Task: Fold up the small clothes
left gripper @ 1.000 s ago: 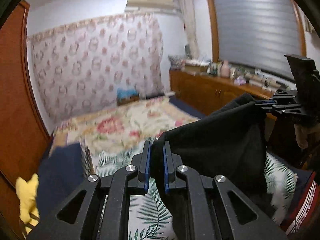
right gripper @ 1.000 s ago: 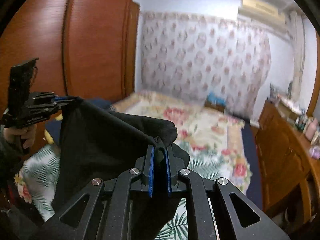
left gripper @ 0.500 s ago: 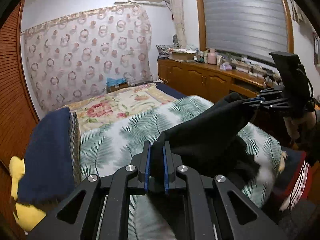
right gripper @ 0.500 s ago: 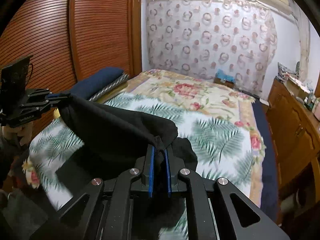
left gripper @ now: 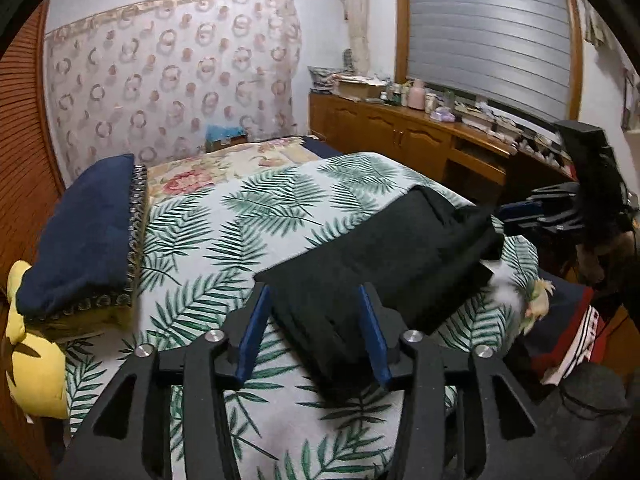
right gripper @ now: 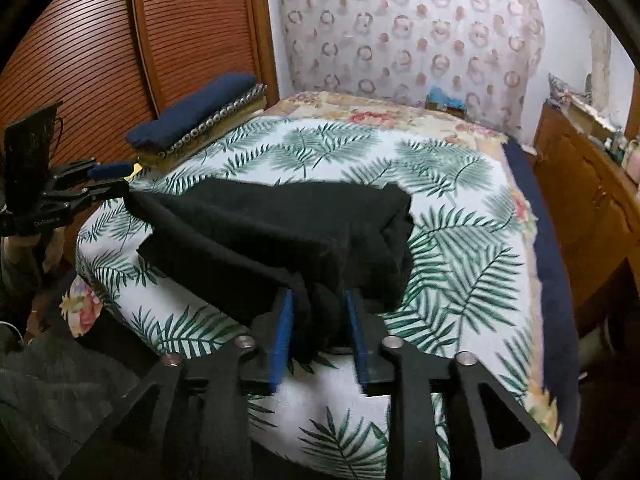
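The black garment (left gripper: 384, 264) now lies on the leaf-print bedspread (left gripper: 224, 240), near the foot of the bed, doubled over on itself so that one layer sits on another. A second ago it hung in the air, stretched between the two tongs with the bedspread well below it; half a second ago it was sagging toward the bed. Now the cloth rests on the cover.

Both tongs are letting go. The left gripper (left gripper: 314, 332) has its blue pads standing apart on either side of the near corner of the cloth, and the jaws are opening; the fabric lies between them but neither pad seems to press on it. The right gripper (right gripper: 318, 338) shows the same: a bunched fold of black cloth sits between its pads with a gap at each side, jaws opening. Before, each pair was pinched tight on a corner.

To my eye this means one fold has just been laid down and released. The far edge near the right gripper looks lumpy in the right wrist view, so it may want smoothing before another fold.

Further out, a navy folded blanket (left gripper: 84, 232) sits at the left edge of the bed with a yellow soft toy (left gripper: 32, 356) beside it. A floral quilt (right gripper: 384, 110) covers the head end, and a wooden sideboard (left gripper: 404, 132) runs under the shuttered window.
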`<state>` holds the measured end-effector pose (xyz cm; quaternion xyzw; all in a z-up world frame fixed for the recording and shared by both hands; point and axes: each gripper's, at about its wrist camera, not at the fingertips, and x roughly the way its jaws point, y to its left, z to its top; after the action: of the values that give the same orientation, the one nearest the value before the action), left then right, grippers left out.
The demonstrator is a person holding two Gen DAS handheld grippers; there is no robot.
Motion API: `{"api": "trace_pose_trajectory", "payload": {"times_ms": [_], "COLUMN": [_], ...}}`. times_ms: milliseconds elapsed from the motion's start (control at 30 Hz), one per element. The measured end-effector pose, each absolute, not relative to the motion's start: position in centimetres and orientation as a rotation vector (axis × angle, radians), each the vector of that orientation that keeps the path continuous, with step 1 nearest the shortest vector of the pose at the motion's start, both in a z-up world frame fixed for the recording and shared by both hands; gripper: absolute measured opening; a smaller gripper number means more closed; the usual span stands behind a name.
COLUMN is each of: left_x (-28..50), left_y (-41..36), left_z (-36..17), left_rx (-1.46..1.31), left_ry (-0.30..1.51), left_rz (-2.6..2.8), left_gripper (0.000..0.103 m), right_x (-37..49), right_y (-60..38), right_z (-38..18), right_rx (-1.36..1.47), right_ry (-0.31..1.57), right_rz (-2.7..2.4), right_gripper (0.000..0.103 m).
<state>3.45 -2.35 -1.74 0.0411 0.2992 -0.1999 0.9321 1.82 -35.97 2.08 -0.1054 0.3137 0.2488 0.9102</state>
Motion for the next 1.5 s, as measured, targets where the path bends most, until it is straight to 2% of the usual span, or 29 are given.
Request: {"api": "trace_pose_trajectory", "payload": {"times_ms": [67, 100, 167, 300, 700, 767, 867, 1200, 1400, 1500], "left_x": [3.8, 4.0, 4.6, 6.5, 12.1, 12.5, 13.0, 13.8, 14.1, 14.1], "left_y": [-1.9, -1.8, -1.7, -2.0, -2.1, -2.3, -2.5, -2.8, -2.8, -2.7], "left_z": [-1.6, -1.5, -1.3, -2.2, -6.4, -7.0, -7.9, -9.1, -9.5, -9.6], "left_rx": [0.065, 0.062, 0.051, 0.038, 0.020, 0.025, 0.028, 0.012, -0.027, -0.054], "left_ry": [0.607, 0.599, 0.588, 0.613, 0.748, 0.769, 0.801, 0.850, 0.871, 0.876], "left_rz": [-0.410, -0.408, -0.403, -0.396, -0.351, -0.345, -0.342, -0.359, -0.391, -0.420], "left_gripper": [0.055, 0.058, 0.075, 0.076, 0.076, 0.076, 0.076, 0.076, 0.076, 0.068], "right_x": [1.7, 1.6, 1.9, 4.5, 11.8, 11.7, 11.8, 12.7, 12.8, 12.6], "right_y": [-36.2, -36.3, -36.3, -35.8, -34.7, -34.7, -35.1, -34.5, -34.4, -34.4], "right_z": [3.3, 4.1, 5.2, 5.8, 1.6, 1.3, 0.7, -0.9, -1.4, -1.7], "right_rx": [-0.211, -0.206, -0.193, -0.190, -0.109, -0.097, -0.071, -0.013, -0.009, -0.011], "right_ry": [0.620, 0.600, 0.566, 0.555, 0.707, 0.723, 0.746, 0.786, 0.783, 0.777], "right_rz": [0.503, 0.497, 0.504, 0.474, 0.422, 0.425, 0.432, 0.544, 0.593, 0.603], "right_gripper": [0.060, 0.063, 0.071, 0.072, 0.072, 0.078, 0.080, 0.080, 0.065, 0.049]}}
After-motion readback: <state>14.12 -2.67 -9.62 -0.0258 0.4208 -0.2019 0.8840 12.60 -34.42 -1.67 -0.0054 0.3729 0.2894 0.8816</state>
